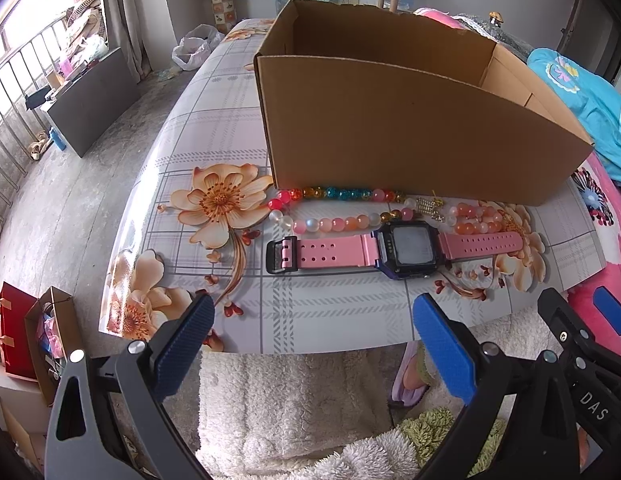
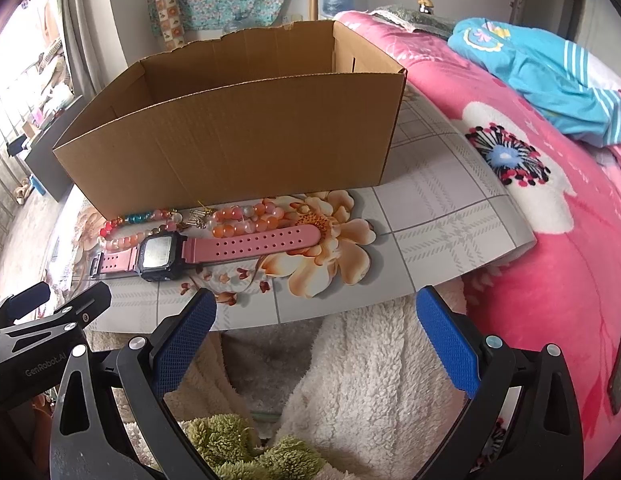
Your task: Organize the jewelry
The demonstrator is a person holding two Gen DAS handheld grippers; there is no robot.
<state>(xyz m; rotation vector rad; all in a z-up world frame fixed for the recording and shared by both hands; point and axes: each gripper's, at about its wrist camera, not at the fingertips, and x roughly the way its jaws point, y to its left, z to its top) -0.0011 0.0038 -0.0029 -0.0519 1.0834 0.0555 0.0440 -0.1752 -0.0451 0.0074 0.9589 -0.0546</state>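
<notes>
left wrist view: left gripper (image 1: 310,320) wide open, holding nothing, hanging off the near edge of the flowered mat (image 1: 214,120) at lower centre of frame. right gripper (image 2: 316,318) same story in the right wrist view, jaws spread wide and empty, also short of the mat edge. pink watch (image 1: 398,248) lies flat and stretched out across mid frame, buckle end to frame left, long holed strap to frame right. bead strands (image 1: 334,208) sit between the watch and the front wall of the cardboard box (image 1: 390,128), some beads touching the box base; a small metal charm cluster (image 1: 428,205) is tangled in near centre. box is open on top; can't see its floor from either view. handling guess: watch is light, with a rigid case and bendy rubbery strap, so pinch across the case or the strap right next to it, else the ends flop. beads are light, round, slick, and the strand is limp, so they will roll out of a loose pinch; grab across a bunched section. the glossy mat looks slippery, so things may slide when nudged.
</notes>
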